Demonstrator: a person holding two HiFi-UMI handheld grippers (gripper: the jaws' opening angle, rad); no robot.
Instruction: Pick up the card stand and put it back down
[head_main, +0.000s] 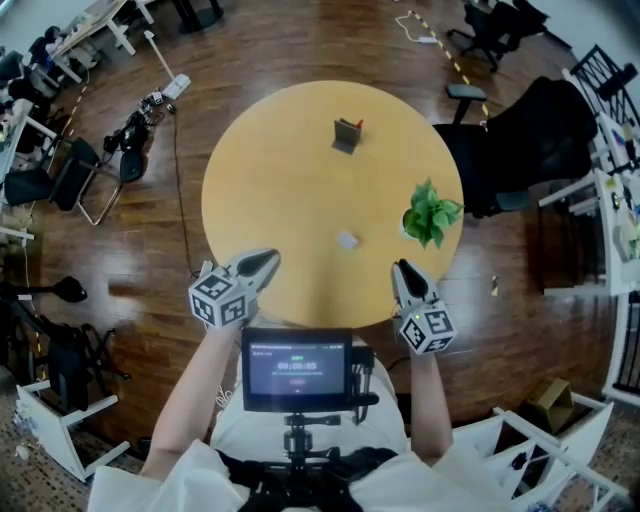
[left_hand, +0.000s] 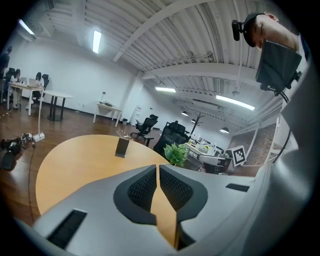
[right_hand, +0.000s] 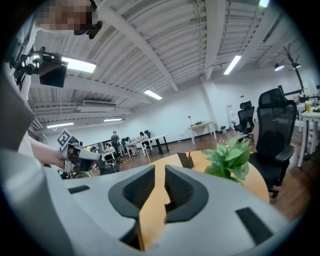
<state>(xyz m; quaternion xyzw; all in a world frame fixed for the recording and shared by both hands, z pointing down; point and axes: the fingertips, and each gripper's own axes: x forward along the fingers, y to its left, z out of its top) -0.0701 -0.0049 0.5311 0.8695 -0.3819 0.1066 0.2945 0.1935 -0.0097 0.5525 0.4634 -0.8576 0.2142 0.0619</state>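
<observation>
Two handheld claws hovered over the near edge of a round wooden table (head_main: 290, 190): the left claw (left_hand: 158, 169) was clenched with its jaw tips together on nothing, and the right claw (right_hand: 160, 170) was released, its jaws a narrow gap apart and empty. The dark card stand (head_main: 347, 135) stood upright on the tabletop well ahead of both claws, untouched. A small potted plant (head_main: 432, 212) sat just ahead and to the right of the right claw.
</observation>
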